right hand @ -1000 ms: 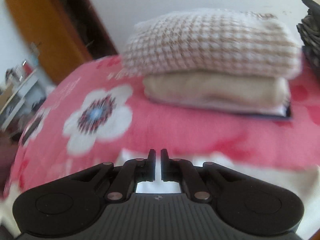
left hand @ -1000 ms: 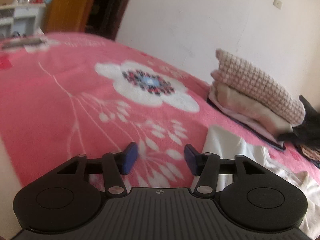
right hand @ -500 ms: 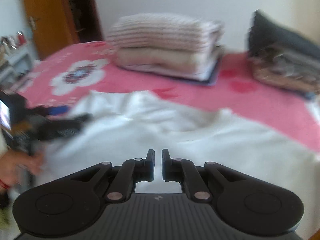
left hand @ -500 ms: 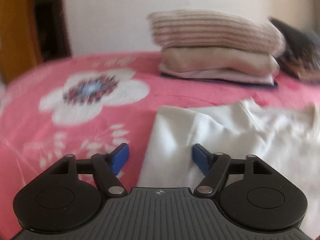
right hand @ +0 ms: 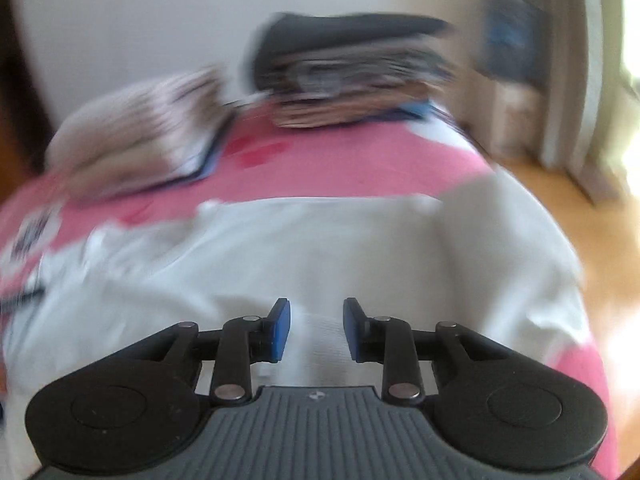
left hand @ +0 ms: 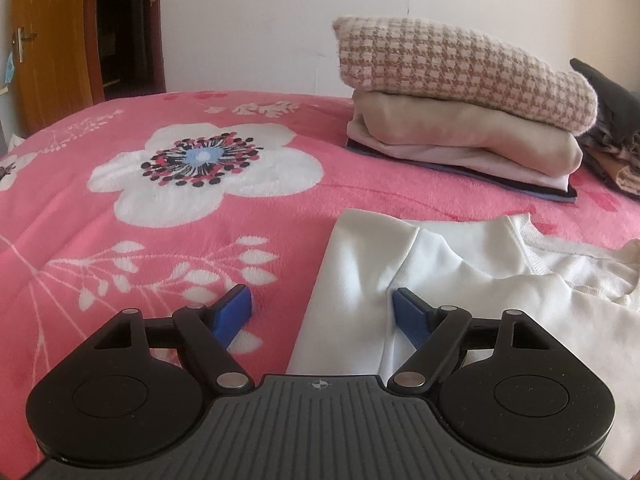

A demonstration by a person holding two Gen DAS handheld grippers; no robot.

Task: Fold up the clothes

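Your left gripper (left hand: 322, 312) stands wide apart over the white top's (left hand: 460, 280) edge on the pink blanket (left hand: 160, 208). Your right gripper (right hand: 316, 330) has just been opening, empty. Closing unevenly may bunch the fabric.

Count: 2 hand-held grippers, 1 loose garment, 2 stacks, 1 bed.

Left hand-held gripper (left hand: 322, 314) and right hand-held gripper (right hand: 316, 330), 2 blue pads each. 1 white sweatshirt (left hand: 460, 280) spread on the bed (left hand: 160, 240). Near stack (left hand: 460, 128): 1 houndstooth knit on top, 1 beige piece under it, then thin layers at the bottom, roughly 3, edges too tight to count for sure. Second, dark stack (right hand: 352, 68): blurred, items uncountable. 1 wooden door (left hand: 48, 40).
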